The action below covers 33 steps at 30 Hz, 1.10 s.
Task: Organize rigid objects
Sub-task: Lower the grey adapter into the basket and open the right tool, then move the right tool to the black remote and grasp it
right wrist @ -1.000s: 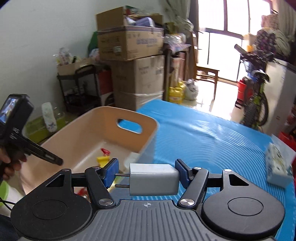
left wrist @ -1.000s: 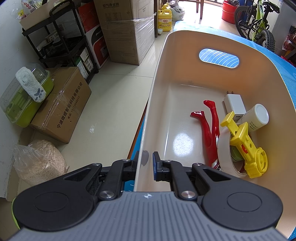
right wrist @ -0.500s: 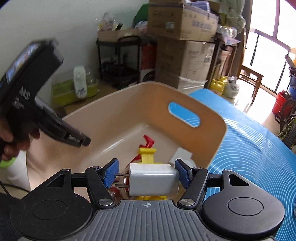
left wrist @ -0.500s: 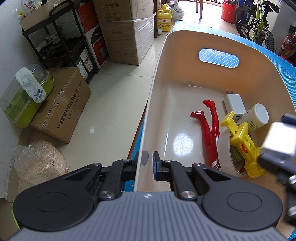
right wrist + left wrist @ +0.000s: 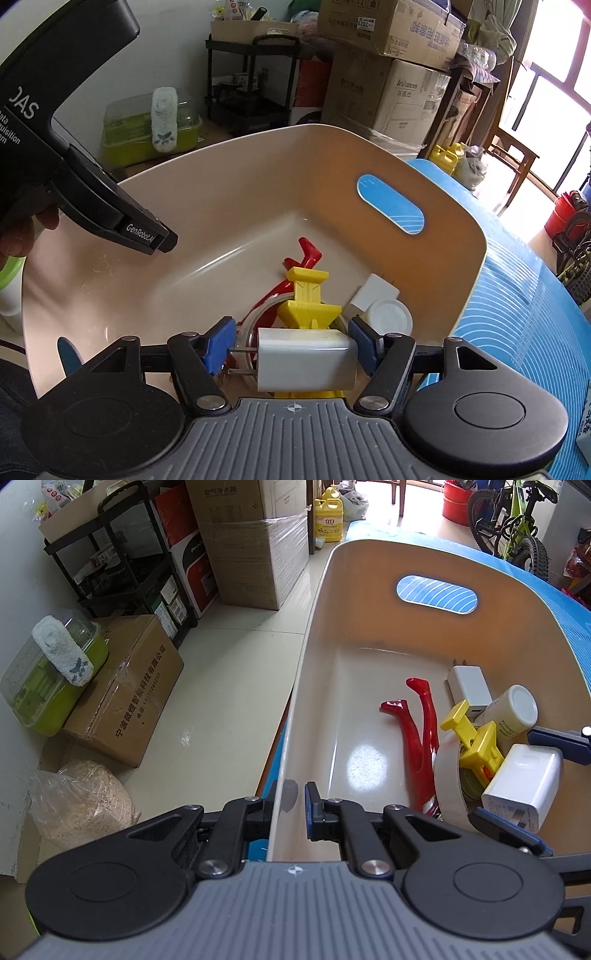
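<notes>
Our right gripper [image 5: 291, 349] has come down into the beige bin [image 5: 369, 657] since a second ago, when it hovered over the blue table [image 5: 524, 314]. It pinches a white charger [image 5: 304, 363], now just above the yellow toy [image 5: 308, 299] and tape roll [image 5: 448, 784]. Our left gripper [image 5: 290, 810] has not moved, clamped on the bin's near wall at the table's left edge.
</notes>
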Motion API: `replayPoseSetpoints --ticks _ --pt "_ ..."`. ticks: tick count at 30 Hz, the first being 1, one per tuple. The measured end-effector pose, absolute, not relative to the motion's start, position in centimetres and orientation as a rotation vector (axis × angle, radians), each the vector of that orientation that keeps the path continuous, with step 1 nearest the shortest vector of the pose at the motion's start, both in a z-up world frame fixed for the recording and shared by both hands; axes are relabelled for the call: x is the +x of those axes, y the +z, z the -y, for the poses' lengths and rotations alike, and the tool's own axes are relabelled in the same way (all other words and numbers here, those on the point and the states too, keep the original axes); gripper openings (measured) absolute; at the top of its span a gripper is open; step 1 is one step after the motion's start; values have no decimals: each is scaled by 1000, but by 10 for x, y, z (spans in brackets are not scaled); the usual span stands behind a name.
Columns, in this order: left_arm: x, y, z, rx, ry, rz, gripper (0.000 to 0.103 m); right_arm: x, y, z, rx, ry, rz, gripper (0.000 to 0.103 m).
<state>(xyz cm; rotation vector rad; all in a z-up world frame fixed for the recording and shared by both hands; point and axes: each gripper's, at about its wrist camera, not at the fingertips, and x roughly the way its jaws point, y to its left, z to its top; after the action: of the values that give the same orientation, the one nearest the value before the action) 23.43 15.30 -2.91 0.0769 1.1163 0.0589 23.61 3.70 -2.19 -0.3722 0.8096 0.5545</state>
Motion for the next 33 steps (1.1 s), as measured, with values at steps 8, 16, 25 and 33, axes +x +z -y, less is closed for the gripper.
replayPoseSetpoints --ticks 8,16,25,33 --pt "234 -30 -151 81 60 -1117 13 236 -1 -8 -236 579 -763 75" --pt "233 -29 -152 78 53 -1118 13 237 30 49 -217 546 -713 77" --pt "233 -29 -151 83 57 -1120 13 244 8 113 -415 480 -817 79" --pt "234 -29 -149 96 68 -1122 13 249 -32 136 -571 514 -922 82"
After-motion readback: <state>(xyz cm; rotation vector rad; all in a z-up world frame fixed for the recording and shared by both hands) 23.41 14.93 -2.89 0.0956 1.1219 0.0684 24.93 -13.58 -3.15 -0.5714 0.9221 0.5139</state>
